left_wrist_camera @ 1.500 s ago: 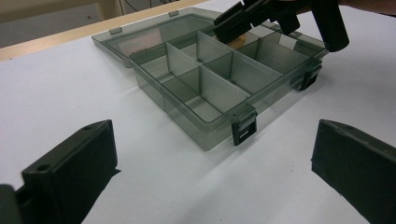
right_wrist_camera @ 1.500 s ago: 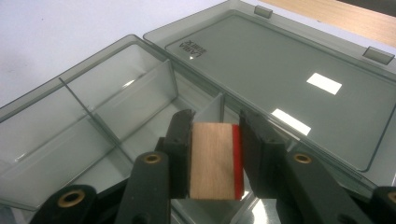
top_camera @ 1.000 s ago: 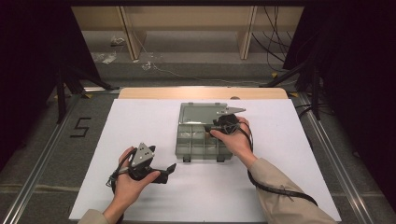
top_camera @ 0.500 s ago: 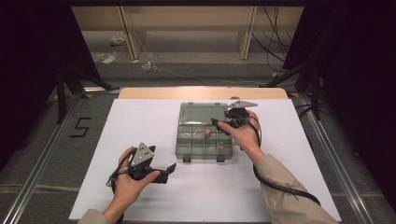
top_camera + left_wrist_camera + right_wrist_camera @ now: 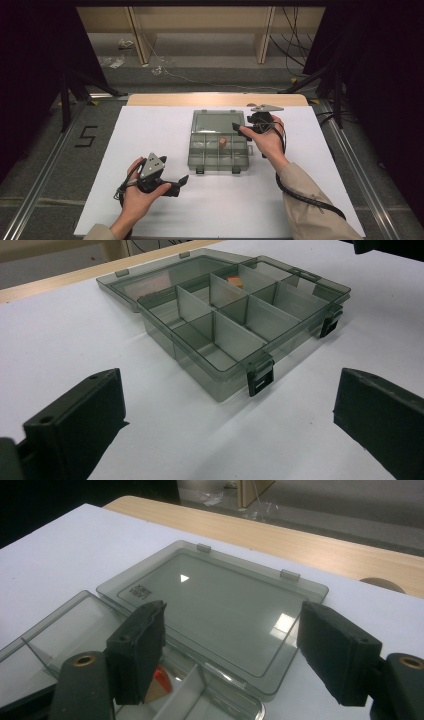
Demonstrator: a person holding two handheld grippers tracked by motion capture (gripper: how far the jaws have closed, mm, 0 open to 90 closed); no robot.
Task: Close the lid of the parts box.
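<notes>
A smoky clear compartment box point(image 5: 218, 156) lies mid-table, its lid point(image 5: 217, 121) folded flat behind it. A small tan block point(image 5: 222, 143) sits in a middle compartment of the back row. My right gripper point(image 5: 239, 129) hovers open over the box's back right corner, jaws pointing left, nothing between them. In the right gripper view the jaws point(image 5: 235, 650) stand apart above the lid point(image 5: 215, 595), with the block point(image 5: 156, 682) just below the left jaw. My left gripper point(image 5: 181, 184) rests open on the table left of the box's front. The left gripper view shows the box point(image 5: 240, 325) and block point(image 5: 233, 281).
The white tabletop point(image 5: 150, 130) ends in a wooden strip point(image 5: 215, 99) at the far edge. Two black latches point(image 5: 260, 380) hang at the box's front wall. Dark floor, rails and cables surround the table.
My right gripper has drawn back and to the right from over the box's compartments. The tan block now shows lying in its compartment. The left gripper has stayed put.
</notes>
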